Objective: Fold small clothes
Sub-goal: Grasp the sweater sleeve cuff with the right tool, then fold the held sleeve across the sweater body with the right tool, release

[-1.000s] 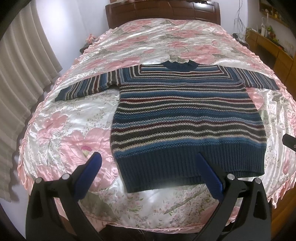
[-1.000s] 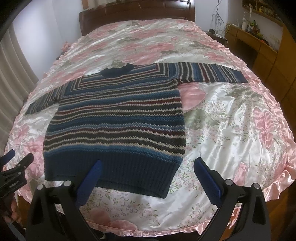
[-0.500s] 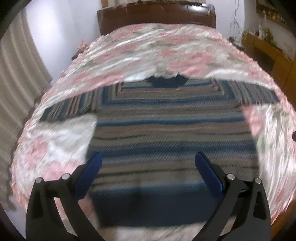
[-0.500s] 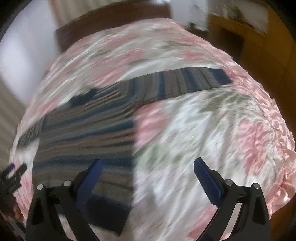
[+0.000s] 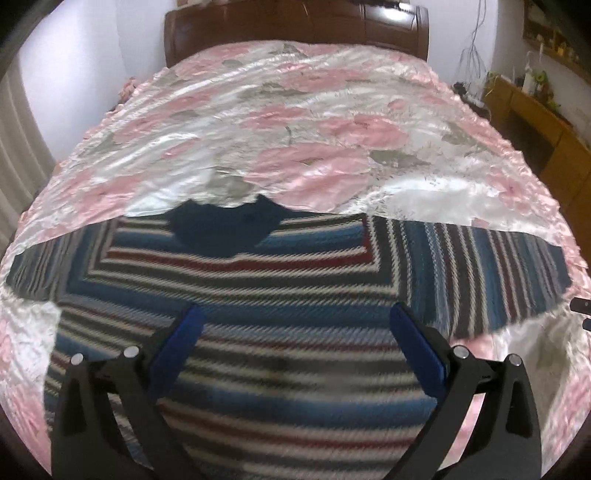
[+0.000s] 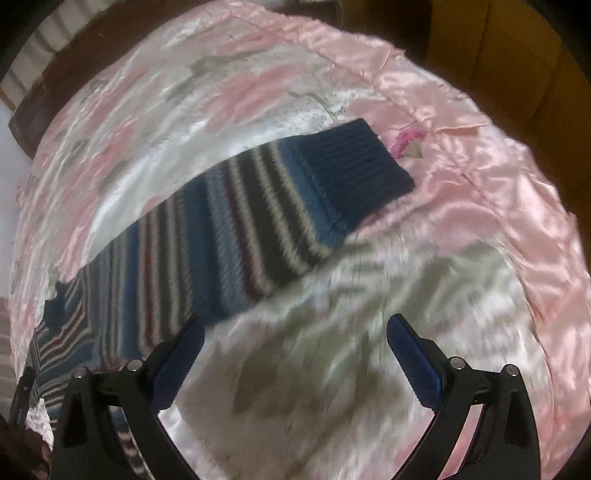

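A striped knit sweater (image 5: 295,295) in blue, grey, white and dark red lies flat on the bed, sleeves spread sideways, dark blue collar (image 5: 225,229) at the far side. My left gripper (image 5: 295,321) hovers open over the chest, nothing between its blue pads (image 5: 177,350). In the right wrist view the sweater's right sleeve (image 6: 236,225) runs diagonally, ending in a dark blue ribbed cuff (image 6: 362,170). My right gripper (image 6: 295,328) is open above bare bedspread just below that sleeve, its left pad (image 6: 177,365) near the sleeve's lower edge.
A pink and white floral satin bedspread (image 5: 314,122) covers the bed, with a dark wooden headboard (image 5: 295,22) behind. Wooden cabinets (image 5: 535,122) stand to the right. A curtain (image 5: 18,122) hangs at the left. The bed's ruffled edge (image 6: 535,221) lies right of the cuff.
Both grippers have moved forward from the hem. The left now sits over the chest near the collar; the right has swung right toward the right sleeve and cuff. Both stayed open.
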`<act>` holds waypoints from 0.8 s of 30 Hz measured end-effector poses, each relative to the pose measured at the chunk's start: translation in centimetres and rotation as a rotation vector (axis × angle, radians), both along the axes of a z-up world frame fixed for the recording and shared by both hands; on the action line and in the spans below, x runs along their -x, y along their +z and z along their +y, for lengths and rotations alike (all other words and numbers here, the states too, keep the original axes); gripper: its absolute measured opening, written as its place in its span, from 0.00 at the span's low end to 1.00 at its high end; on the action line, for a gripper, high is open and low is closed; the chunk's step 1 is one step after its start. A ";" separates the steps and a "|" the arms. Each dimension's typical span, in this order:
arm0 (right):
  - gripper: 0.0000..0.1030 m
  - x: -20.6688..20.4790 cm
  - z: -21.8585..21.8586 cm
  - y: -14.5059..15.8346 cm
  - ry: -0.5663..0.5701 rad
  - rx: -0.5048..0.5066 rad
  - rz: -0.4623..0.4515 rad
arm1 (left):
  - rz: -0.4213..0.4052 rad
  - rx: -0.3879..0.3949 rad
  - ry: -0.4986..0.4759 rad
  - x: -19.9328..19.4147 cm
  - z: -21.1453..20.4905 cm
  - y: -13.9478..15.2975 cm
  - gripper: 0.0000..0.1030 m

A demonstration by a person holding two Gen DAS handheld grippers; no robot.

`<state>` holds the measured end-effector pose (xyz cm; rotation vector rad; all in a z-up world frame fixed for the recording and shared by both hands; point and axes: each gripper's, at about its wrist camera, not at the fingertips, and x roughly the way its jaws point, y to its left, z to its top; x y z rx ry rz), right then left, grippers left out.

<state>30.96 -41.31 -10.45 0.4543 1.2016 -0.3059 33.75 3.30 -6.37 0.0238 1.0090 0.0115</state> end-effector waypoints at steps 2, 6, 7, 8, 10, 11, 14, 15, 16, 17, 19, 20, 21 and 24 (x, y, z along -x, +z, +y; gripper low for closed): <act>0.96 -1.2 -1.2 -1.3 -0.002 -0.006 0.014 | 0.016 0.001 -0.001 -1.1 -1.3 -1.2 0.97; 0.96 -3.2 -3.8 -3.3 -0.021 -0.027 0.017 | 0.022 -0.011 -0.010 -2.9 -3.7 -2.9 0.97; 0.96 -3.5 -4.3 -3.6 -0.025 -0.035 0.016 | 0.023 -0.013 -0.011 -3.2 -4.2 -3.2 0.97; 0.97 -4.0 -5.0 -4.0 -0.034 -0.043 0.009 | 0.021 -0.014 -0.010 -3.5 -4.6 -3.5 0.97; 0.97 -4.5 -5.8 -4.4 -0.049 -0.056 0.003 | 0.016 -0.020 -0.003 -4.1 -4.7 -3.8 0.97; 0.97 -4.9 -6.3 -4.6 -0.060 -0.066 -0.004 | 0.016 -0.026 0.001 -4.5 -4.7 -3.9 0.97; 0.81 -5.7 -6.6 -4.3 -0.063 -0.047 -0.040 | 0.010 -0.038 0.014 -5.0 -4.2 -4.1 0.97; 0.73 -5.8 -6.5 -4.1 -0.058 -0.035 -0.047 | 0.010 -0.048 0.018 -5.2 -3.8 -4.3 0.97; 0.60 -6.1 -6.4 -4.0 -0.057 -0.025 -0.048 | 0.011 -0.059 0.021 -5.3 -3.4 -4.3 0.97; 0.42 -6.1 -6.4 -3.7 -0.059 -0.009 -0.050 | 0.011 -0.070 0.025 -5.4 -3.0 -4.4 0.97; 0.22 -6.1 -6.3 -3.4 -0.051 -0.026 -0.063 | 0.011 -0.083 0.042 -5.5 -1.7 -4.5 0.97; 0.16 -5.9 -6.2 -3.0 -0.055 -0.041 -0.085 | 0.013 -0.082 0.048 -5.6 -1.0 -4.4 0.97; 0.14 -5.7 -5.8 -2.3 -0.055 -0.035 -0.110 | 0.016 -0.081 0.058 -5.6 0.2 -4.3 0.97; 0.11 -5.5 -4.0 -0.3 -0.016 0.010 -0.168 | 0.024 -0.090 0.082 -5.4 3.0 -4.2 0.97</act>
